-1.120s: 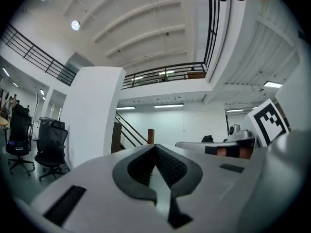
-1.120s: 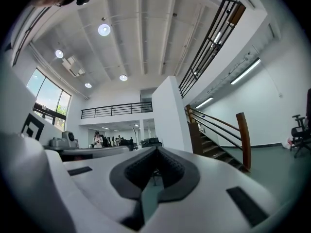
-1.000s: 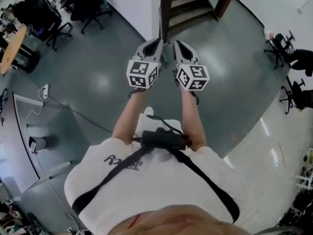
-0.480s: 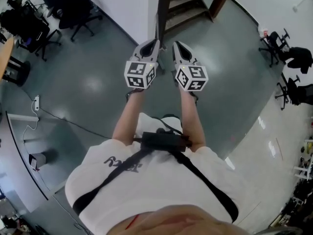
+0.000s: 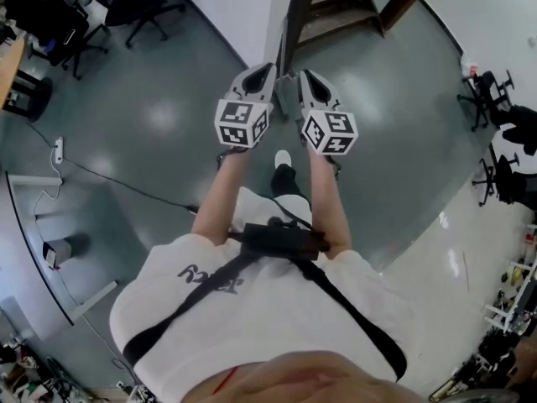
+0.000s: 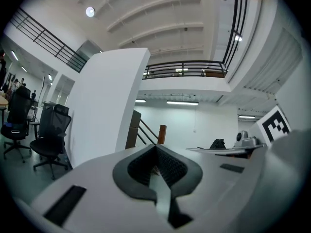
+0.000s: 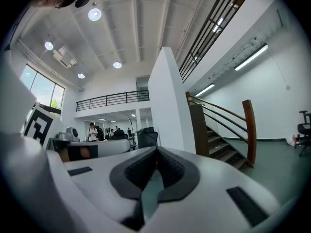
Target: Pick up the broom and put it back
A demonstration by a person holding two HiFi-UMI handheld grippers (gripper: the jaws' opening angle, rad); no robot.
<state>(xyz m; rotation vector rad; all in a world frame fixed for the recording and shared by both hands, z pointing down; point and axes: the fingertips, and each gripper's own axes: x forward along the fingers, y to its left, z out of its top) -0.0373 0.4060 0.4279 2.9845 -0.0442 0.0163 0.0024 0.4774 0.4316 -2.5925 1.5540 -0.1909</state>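
No broom shows in any view. In the head view my left gripper (image 5: 269,69) and right gripper (image 5: 304,74) are held side by side at arm's length, pointing level toward a white pillar (image 5: 239,7) and a wooden staircase (image 5: 336,2). In the left gripper view the jaws (image 6: 155,147) meet with nothing between them. The right gripper's jaws (image 7: 156,150) are likewise pressed together and empty. Each gripper carries its marker cube: the left cube (image 5: 242,124) and the right cube (image 5: 330,133).
Grey floor lies below, with a black cable (image 5: 126,187) running to a power strip (image 5: 57,149) on the left. Office chairs (image 5: 138,2) stand at the back left and more chairs (image 5: 508,116) at the right. The person's shoe (image 5: 284,159) shows under the grippers.
The floor has slid past beneath as the person walks toward the pillar and stairs. A shoe and dark trouser leg now show under the grippers. Both grippers stay side by side and shut.
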